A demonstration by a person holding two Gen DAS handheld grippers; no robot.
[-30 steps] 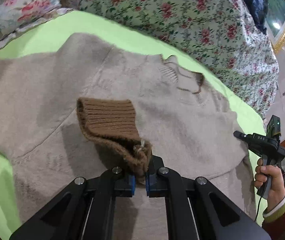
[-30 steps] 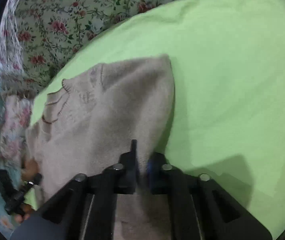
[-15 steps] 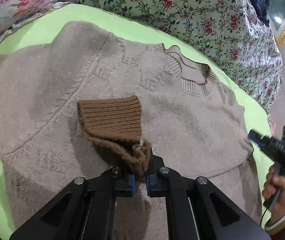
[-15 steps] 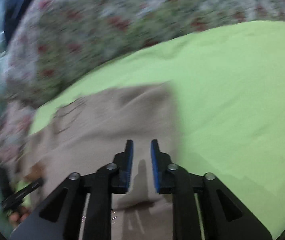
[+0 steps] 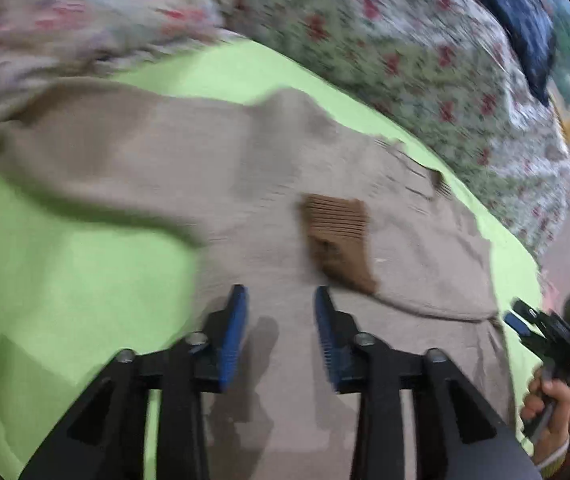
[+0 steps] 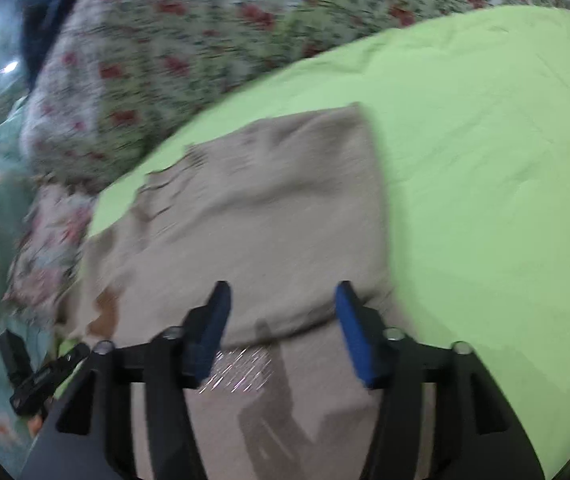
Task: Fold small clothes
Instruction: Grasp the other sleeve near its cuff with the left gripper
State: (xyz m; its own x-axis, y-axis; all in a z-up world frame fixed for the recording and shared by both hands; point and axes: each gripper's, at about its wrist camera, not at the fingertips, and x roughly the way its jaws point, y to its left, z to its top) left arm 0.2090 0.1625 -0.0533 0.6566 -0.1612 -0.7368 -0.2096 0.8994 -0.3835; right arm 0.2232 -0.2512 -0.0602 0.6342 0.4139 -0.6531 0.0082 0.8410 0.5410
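- A beige sweater [image 5: 245,184] lies spread across the lime-green bed sheet [image 5: 65,264], its neckline toward the floral quilt [image 5: 425,52].
- One sleeve is folded in over the chest, so its brown ribbed cuff [image 5: 339,236] rests on the body of the sweater.
- The left tool [image 5: 281,312] hangs just above the sweater's lower part, its blue-padded fingers spread apart and holding nothing; the cuff lies just ahead of it.
- The right tool [image 6: 283,312] also stands wide apart and empty, over the folded edge of the sweater [image 6: 269,216], with bare sheet [image 6: 485,168] to its right.
- Both views are motion-blurred.
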